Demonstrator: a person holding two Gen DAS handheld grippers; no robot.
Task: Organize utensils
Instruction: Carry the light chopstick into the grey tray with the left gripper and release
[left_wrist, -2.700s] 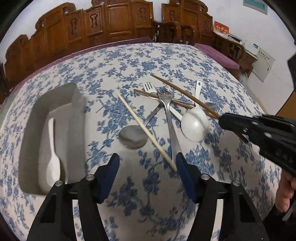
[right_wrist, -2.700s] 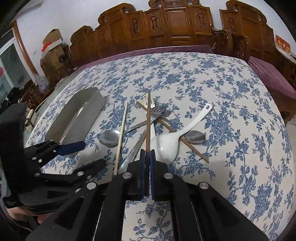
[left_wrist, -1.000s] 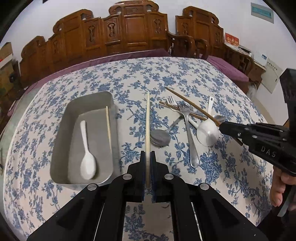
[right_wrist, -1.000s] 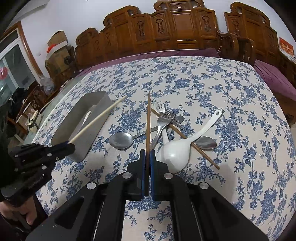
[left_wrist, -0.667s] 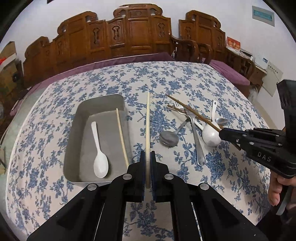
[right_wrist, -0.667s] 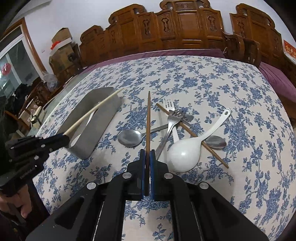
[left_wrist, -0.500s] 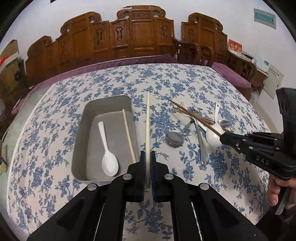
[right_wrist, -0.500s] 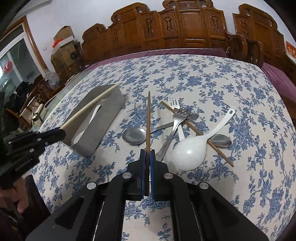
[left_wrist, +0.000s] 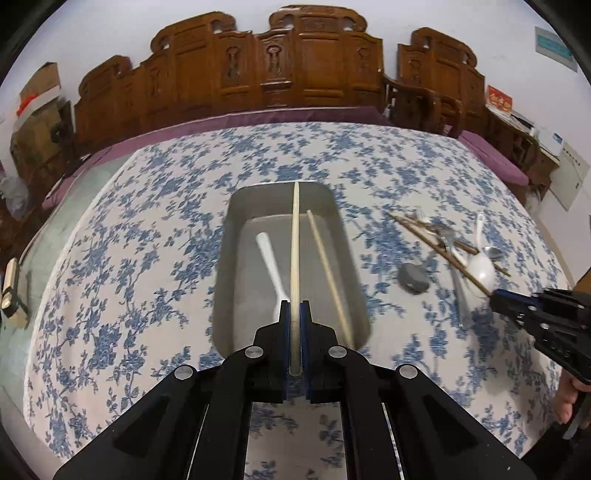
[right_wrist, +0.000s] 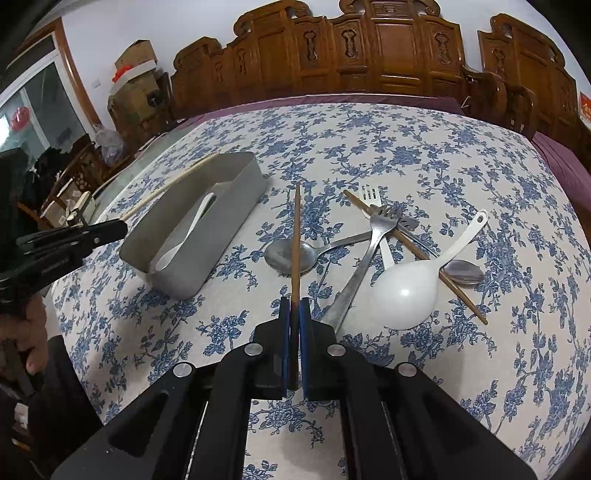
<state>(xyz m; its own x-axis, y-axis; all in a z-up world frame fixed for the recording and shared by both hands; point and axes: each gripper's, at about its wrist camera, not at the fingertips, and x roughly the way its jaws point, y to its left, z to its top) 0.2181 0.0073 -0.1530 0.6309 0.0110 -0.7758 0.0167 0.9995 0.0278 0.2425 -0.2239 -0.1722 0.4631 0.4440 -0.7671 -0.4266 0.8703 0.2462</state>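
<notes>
My left gripper (left_wrist: 294, 308) is shut on a pale chopstick (left_wrist: 294, 243) and holds it over the metal tray (left_wrist: 236, 206), pointing along its length. In the tray lie a white spoon (left_wrist: 271, 258) and another pale chopstick (left_wrist: 327, 266). My right gripper (right_wrist: 294, 304) is shut on a dark brown chopstick (right_wrist: 295, 236), held above the table near the utensil pile. The pile has a steel spoon (right_wrist: 288, 254), a fork (right_wrist: 364, 258), a large white spoon (right_wrist: 410, 291) and a second brown chopstick (right_wrist: 417, 251). The tray also shows in the right wrist view (right_wrist: 221, 229).
The table has a blue floral cloth (left_wrist: 147, 221). Carved wooden chairs (left_wrist: 295, 74) line its far side. A second steel spoon (right_wrist: 463, 271) and a white fork (right_wrist: 371, 194) lie in the pile. Boxes (right_wrist: 133, 70) stand at the far left.
My left gripper closed on the pale chopstick, lifted it and carried it left until it is over the tray. My right gripper kept hold of the brown chopstick and rose slightly.
</notes>
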